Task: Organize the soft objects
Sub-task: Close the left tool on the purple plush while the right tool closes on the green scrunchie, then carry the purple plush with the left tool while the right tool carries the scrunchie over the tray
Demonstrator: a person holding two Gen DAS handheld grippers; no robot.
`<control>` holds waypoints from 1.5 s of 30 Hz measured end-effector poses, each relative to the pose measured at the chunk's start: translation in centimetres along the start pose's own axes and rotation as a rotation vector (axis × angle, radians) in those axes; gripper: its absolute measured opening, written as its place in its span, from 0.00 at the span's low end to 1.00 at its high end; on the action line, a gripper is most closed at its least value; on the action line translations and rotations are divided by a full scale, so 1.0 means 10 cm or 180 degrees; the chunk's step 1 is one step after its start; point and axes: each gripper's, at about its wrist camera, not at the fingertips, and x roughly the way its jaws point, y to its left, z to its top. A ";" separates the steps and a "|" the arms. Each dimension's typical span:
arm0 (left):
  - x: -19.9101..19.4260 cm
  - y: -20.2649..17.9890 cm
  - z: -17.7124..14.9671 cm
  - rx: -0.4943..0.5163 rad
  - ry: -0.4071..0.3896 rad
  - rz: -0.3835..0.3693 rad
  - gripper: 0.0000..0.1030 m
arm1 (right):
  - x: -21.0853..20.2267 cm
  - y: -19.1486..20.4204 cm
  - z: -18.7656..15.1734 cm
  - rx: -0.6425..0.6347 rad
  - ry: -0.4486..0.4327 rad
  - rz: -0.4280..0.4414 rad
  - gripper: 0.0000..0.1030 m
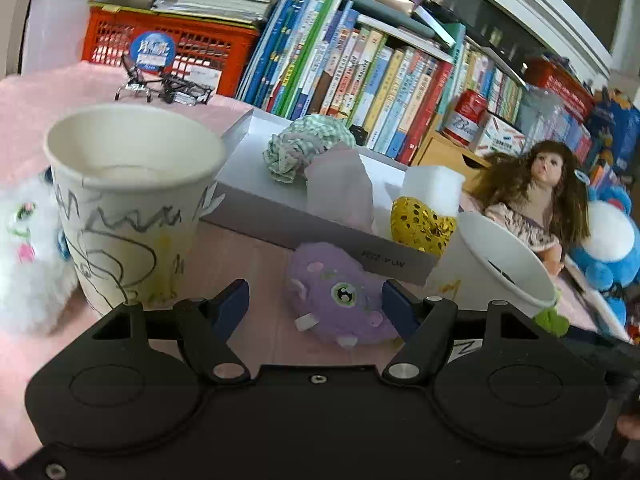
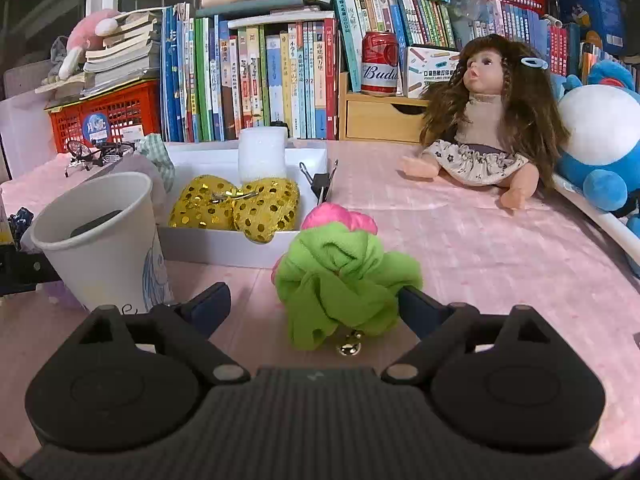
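A purple plush toy (image 1: 340,300) with one big eye lies on the pink cloth in front of a white box (image 1: 256,212). My left gripper (image 1: 314,308) is open around it; the right finger sits at the toy's edge and the left finger stands well apart. In the right wrist view, a green fabric scrunchie (image 2: 344,280) with a pink top and a small bell lies between the fingers of my right gripper (image 2: 314,306), which is open wide. The box (image 2: 224,246) holds gold sequin hearts (image 2: 236,208), a white foam block (image 2: 262,156) and a green-checked scrunchie (image 1: 304,144).
A scribbled paper cup (image 1: 132,208) stands left of the purple toy, with a white fluffy toy (image 1: 28,248) beside it. Another paper cup (image 2: 100,240) stands left of the green scrunchie. A doll (image 2: 480,120), a blue plush (image 2: 600,140), a binder clip (image 2: 320,188) and rows of books line the back.
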 end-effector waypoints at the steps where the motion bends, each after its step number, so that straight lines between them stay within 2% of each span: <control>1: 0.01 0.01 -0.01 -0.0047 -0.0016 0.0000 0.69 | 0.00 0.00 0.00 -0.0004 0.0003 -0.0002 0.94; 4: 0.01 0.01 -0.02 -0.0109 -0.0064 -0.0002 0.65 | 0.01 0.00 0.01 -0.0020 0.0011 0.0000 0.92; 11: 0.02 0.00 -0.04 -0.0202 -0.0097 -0.0146 0.45 | 0.03 0.01 0.00 -0.0044 0.0023 -0.0002 0.88; 16: -0.02 -0.02 -0.05 -0.0250 -0.0150 -0.0154 0.41 | 0.03 0.02 -0.01 -0.0057 0.0012 -0.0004 0.83; 19: -0.07 -0.01 -0.04 -0.0248 -0.0165 -0.0146 0.38 | 0.01 0.02 -0.02 -0.0040 -0.0021 -0.0018 0.73; 21: -0.10 -0.02 -0.04 -0.0217 -0.0186 -0.0140 0.33 | -0.01 0.01 -0.01 0.0004 -0.0043 -0.0021 0.62; 24: -0.16 -0.04 -0.03 -0.0146 -0.0222 -0.0109 0.32 | -0.05 -0.01 0.00 0.0084 -0.0089 -0.0044 0.48; 27: -0.21 -0.06 -0.03 -0.0082 -0.0270 -0.0069 0.32 | -0.07 -0.04 0.00 0.0153 -0.0107 -0.0058 0.45; 33: -0.31 -0.06 -0.05 0.0026 -0.0284 -0.0067 0.32 | -0.13 -0.03 0.01 0.0170 -0.0172 -0.0076 0.41; 45: -0.60 0.00 -0.09 0.0182 -0.0313 -0.0075 0.32 | -0.36 0.01 0.09 0.0214 -0.0380 -0.0106 0.40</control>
